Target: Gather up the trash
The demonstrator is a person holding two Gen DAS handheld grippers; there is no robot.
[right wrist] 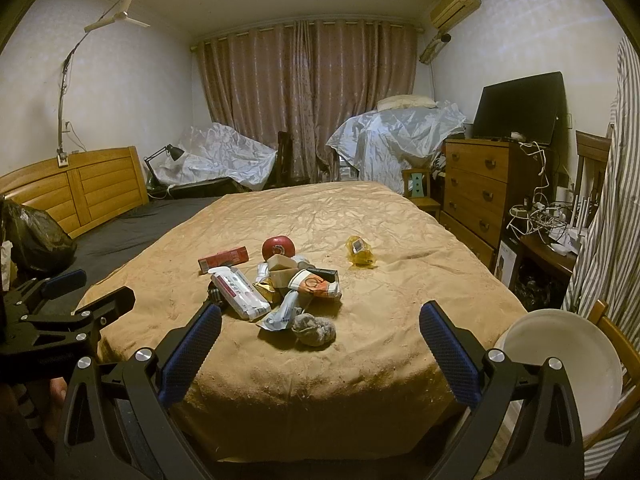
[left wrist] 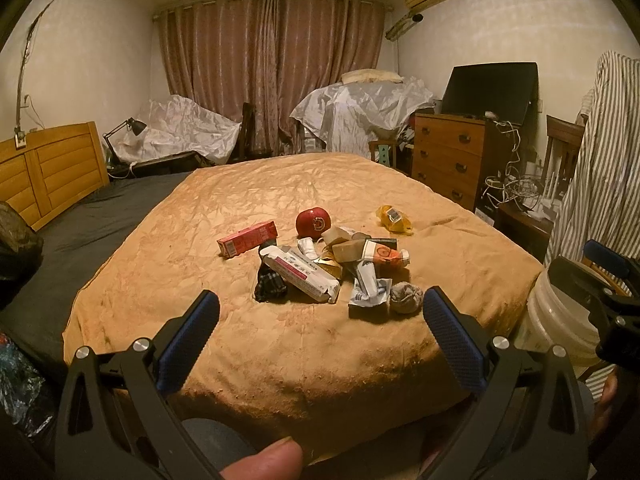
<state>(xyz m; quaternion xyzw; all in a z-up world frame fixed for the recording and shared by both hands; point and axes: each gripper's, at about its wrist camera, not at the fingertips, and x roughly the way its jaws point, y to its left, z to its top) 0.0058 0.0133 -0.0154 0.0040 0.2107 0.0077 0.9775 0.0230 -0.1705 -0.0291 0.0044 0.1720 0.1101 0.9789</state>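
Left gripper (left wrist: 320, 320) and right gripper (right wrist: 320, 332) are held over the near edge of the bed (left wrist: 280, 344) — jaws of both spread wide, nothing gripped or touched. Trash (left wrist: 328, 260) is heaped mid-bed; a bucket (right wrist: 560, 360) stands at right.

A trash pile (left wrist: 328, 264) lies on the bed (left wrist: 280, 344), centred near the foot. A bucket (right wrist: 560, 364) stands right of the bed. A dresser (right wrist: 476, 188) stands behind the bucket.
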